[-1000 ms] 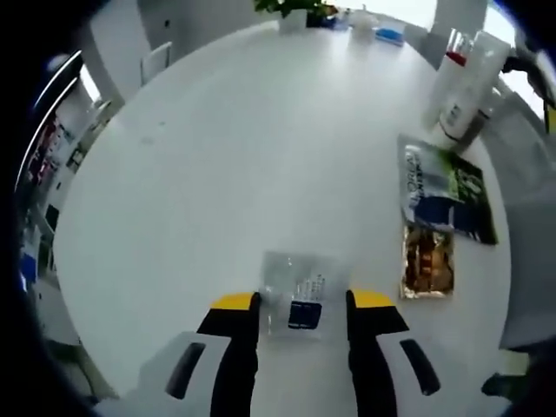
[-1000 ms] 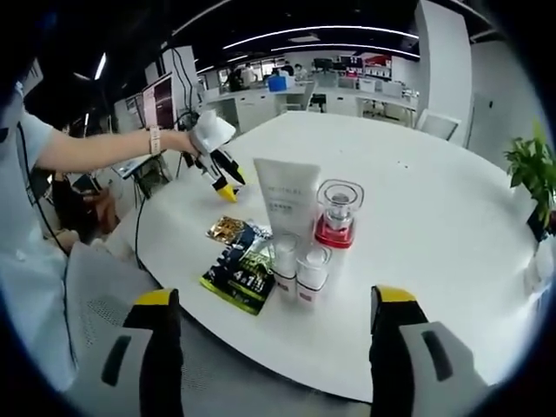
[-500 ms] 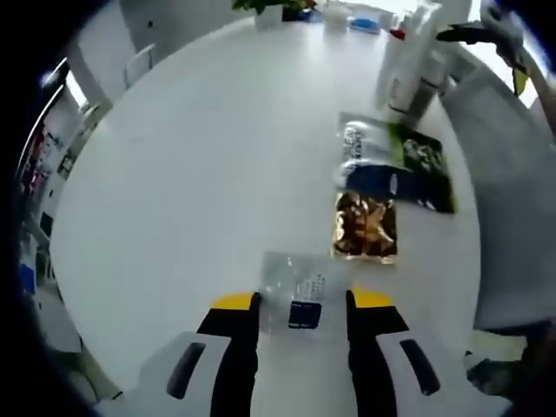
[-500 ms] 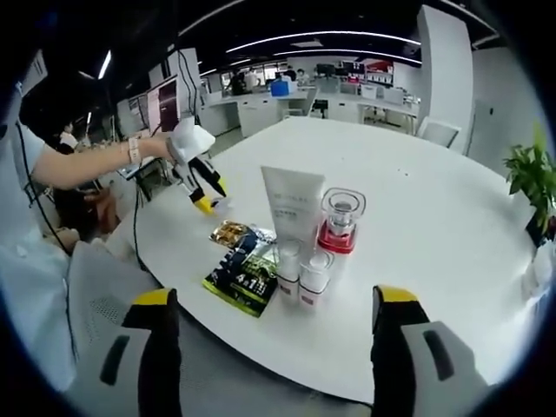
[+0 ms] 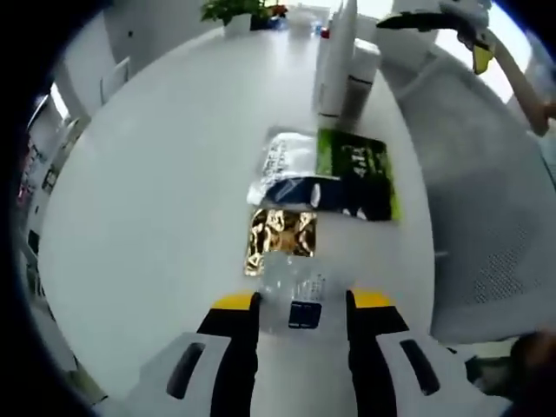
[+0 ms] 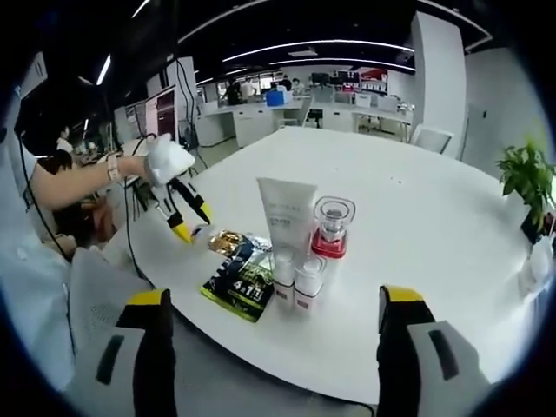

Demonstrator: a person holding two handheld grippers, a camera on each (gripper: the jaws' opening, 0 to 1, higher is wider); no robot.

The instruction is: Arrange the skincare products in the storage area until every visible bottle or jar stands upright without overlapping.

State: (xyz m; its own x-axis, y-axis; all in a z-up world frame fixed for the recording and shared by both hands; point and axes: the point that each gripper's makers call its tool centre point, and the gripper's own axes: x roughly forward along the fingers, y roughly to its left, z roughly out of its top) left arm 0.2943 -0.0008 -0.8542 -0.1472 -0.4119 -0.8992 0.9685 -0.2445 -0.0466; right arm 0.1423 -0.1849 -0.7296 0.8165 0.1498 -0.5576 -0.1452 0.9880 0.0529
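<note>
My left gripper (image 5: 303,301) is shut on a clear sachet (image 5: 298,300) with a dark label, held just short of a gold sachet (image 5: 280,241). Beyond the gold one lie a white-and-blue sachet (image 5: 291,169) and a green-black sachet (image 5: 354,174). A white tube (image 6: 287,217) stands on its cap beside a clear jar with a red base (image 6: 332,228), with two small white bottles (image 6: 295,282) upright in front. My right gripper (image 6: 276,300) is open and holds nothing, back from the table's near edge. The left gripper (image 6: 178,217) hangs over the table's left rim.
The round white table (image 6: 417,226) carries a potted plant (image 6: 526,178) at its far right. A grey mesh chair (image 5: 486,208) stands against the table's edge near the sachets. A person's arm (image 6: 74,178) reaches in from the left. Office desks fill the background.
My left gripper has carried the clear sachet towards the group, so the gold sachet now lies right in front of it. The right gripper has stayed open and nearly still.
</note>
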